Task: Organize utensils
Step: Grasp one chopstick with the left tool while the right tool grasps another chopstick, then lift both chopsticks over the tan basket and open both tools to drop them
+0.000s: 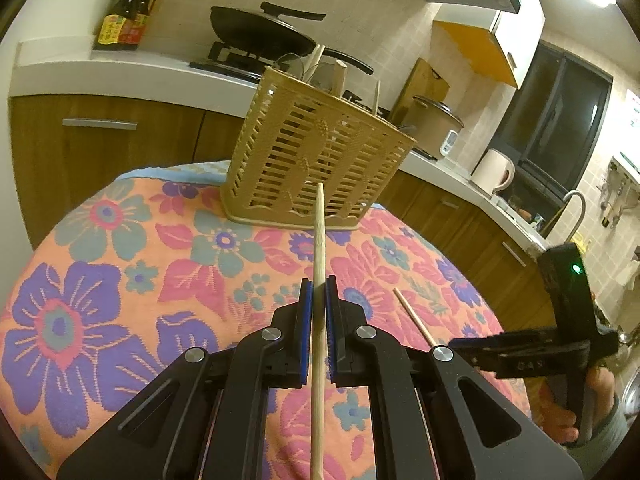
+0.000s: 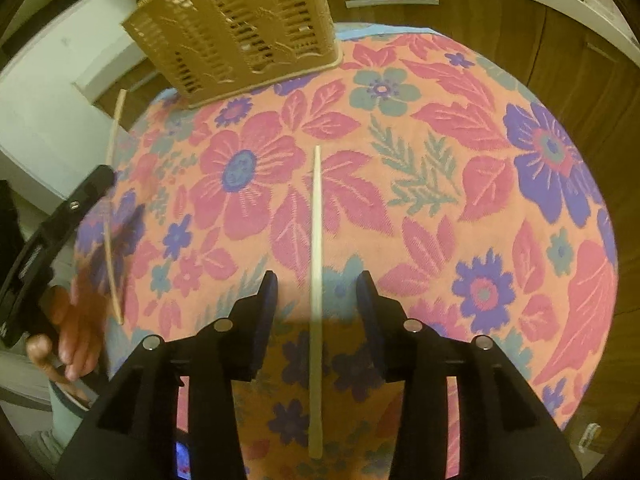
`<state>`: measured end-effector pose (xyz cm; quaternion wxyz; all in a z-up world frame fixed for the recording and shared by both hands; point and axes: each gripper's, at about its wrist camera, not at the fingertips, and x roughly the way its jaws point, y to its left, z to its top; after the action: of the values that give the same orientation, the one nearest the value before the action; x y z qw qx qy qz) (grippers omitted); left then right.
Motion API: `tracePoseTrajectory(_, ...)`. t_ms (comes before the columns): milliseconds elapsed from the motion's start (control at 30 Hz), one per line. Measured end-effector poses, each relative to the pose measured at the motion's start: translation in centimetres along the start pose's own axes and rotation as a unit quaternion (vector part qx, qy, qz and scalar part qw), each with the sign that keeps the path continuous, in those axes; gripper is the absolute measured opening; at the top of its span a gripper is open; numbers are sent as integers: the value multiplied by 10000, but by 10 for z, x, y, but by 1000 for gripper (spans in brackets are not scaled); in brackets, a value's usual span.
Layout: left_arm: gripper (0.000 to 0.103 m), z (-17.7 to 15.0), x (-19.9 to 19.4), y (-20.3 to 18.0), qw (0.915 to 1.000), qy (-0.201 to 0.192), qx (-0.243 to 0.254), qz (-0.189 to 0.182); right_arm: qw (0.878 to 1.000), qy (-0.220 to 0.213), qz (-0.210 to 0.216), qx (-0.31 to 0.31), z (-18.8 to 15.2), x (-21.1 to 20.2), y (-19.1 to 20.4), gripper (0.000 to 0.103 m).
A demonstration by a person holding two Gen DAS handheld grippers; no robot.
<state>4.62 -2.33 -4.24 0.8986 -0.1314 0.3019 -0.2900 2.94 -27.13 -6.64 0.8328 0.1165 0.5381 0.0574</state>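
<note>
**Chopstick pick-up: one held, one loose on the cloth**

Nearest the left wrist camera, the left gripper [image 1: 319,292] is seen clenched on a wooden chopstick [image 1: 319,264], the blue fingers [image 1: 307,304] pressing it from both sides; the stick runs forward past the tips and points toward the basket. On the right wrist view, the right gripper [image 2: 316,280] stands released, its fingers [image 2: 267,292] set well apart, with a second chopstick [image 2: 316,240] lying flat on the floral cloth [image 2: 460,184] between them but touched by neither. The hand [image 1: 568,412] carrying the right gripper is seen low at the right edge of the left view.

Farther out, at the far edge of the desk, the tan slotted utensil basket [image 1: 320,148] stands upright on the cloth, with a few utensils already inside. Behind it a countertop [image 1: 120,72] with a wok [image 1: 260,32] is noted.

Judged step: second chopstick about to be grasped; roughly midway through the task.

Risks noted:
- The loose stick is thin and lies flat on soft cloth; the tips may snag fabric or roll the stick aside.
- The held stick is gripped near mid-length and could pivot when tipped upright.
- Its tip could catch a slot in the basket wall and push the light basket toward the desk edge.
</note>
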Motion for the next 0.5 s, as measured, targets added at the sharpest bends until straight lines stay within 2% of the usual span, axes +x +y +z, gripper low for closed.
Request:
tracePoseTrajectory(67,5,0,0,-1,10000,-11,21,-26,9999,92,-43,-28,9,4,3,36)
tracePoseTrajectory(133,5,0,-1,-1,10000,-21,35,-35,9994,242,-216,-136,19,10,9,24)
tracePoseTrajectory(167,5,0,-1,-1,10000,-25,37,-34,9988,298,-333,-209,22,12,13,22)
tracePoseTrajectory(200,5,0,-1,-1,10000,-26,36,-33,9975,340,-519,-345,26,15,20,17)
tracePoseTrajectory(233,4,0,-1,0,10000,-26,32,-29,9960,365,-666,-477,28,16,25,5)
tracePoseTrajectory(300,4,0,-3,0,10000,-62,30,-21,9934,380,-731,-797,29,19,39,4)
tracePoseTrajectory(367,4,1,-8,-1,9998,-172,35,-85,9922,311,-553,-1074,27,16,54,4)
tracePoseTrajectory(500,4,9,-19,1,9992,-354,-48,-180,9866,-215,-299,-1588,25,-6,88,4)
